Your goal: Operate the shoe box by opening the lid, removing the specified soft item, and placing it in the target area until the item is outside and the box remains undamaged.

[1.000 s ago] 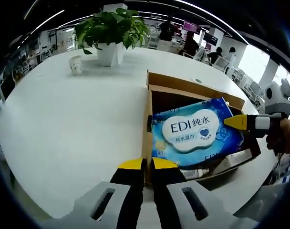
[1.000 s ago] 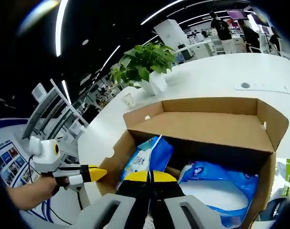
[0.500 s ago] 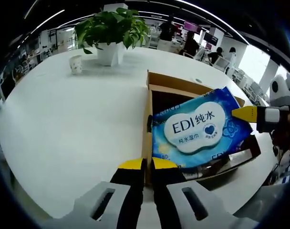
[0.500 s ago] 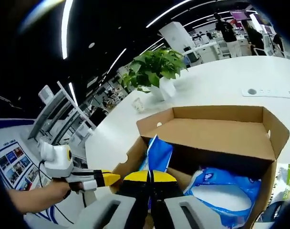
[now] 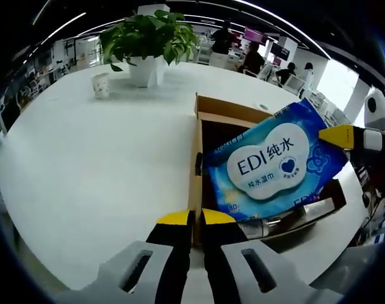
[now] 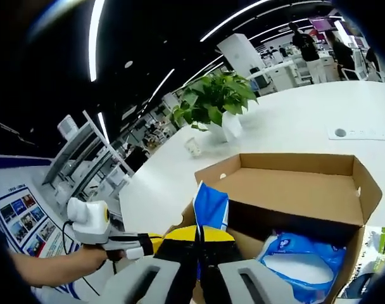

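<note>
A glossy round white table (image 5: 85, 158) in an open office carries the brown cardboard shoe box (image 5: 195, 164). Right tongs (image 6: 199, 233) clench the shiny blue wipes pack (image 5: 271, 164) above the box; left tongs (image 5: 195, 218) pressed together, empty.

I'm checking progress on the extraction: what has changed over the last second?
The right gripper, shut on the blue wipes pack, has lifted it higher out of the shoe box and toward the right gripper's side. The left gripper stays shut at the box's near wall; box, potted plant and cup unmoved.

Bright overhead strips — fisheye-warped edges
</note>
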The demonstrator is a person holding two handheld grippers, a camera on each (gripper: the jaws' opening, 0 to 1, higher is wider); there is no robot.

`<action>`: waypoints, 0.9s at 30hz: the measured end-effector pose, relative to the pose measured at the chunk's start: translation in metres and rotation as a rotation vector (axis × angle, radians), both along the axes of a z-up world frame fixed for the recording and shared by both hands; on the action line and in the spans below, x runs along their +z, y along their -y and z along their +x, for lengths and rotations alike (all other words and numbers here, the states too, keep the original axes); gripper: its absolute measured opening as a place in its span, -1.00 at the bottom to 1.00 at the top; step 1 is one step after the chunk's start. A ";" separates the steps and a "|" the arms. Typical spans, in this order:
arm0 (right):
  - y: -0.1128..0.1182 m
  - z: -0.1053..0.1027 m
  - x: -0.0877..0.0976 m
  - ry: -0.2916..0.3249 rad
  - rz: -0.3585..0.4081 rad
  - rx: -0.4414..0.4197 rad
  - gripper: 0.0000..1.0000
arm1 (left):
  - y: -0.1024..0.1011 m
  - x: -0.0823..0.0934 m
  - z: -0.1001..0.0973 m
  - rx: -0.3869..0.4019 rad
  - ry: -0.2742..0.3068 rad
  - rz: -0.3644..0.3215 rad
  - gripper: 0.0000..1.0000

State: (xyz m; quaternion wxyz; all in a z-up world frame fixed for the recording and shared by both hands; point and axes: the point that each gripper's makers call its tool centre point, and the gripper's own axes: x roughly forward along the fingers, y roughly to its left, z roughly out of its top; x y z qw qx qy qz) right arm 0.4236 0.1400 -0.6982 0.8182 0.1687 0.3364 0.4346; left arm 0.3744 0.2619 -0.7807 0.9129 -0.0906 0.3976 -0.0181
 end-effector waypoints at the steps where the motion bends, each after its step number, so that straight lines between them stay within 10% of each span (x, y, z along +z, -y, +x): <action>1: 0.000 0.000 0.002 0.002 0.002 0.000 -1.00 | 0.000 0.000 0.000 0.000 -0.001 0.000 -0.95; 27: 0.016 -0.004 0.032 0.027 0.034 -0.005 -1.00 | 0.001 0.000 -0.001 0.006 -0.026 0.028 -0.97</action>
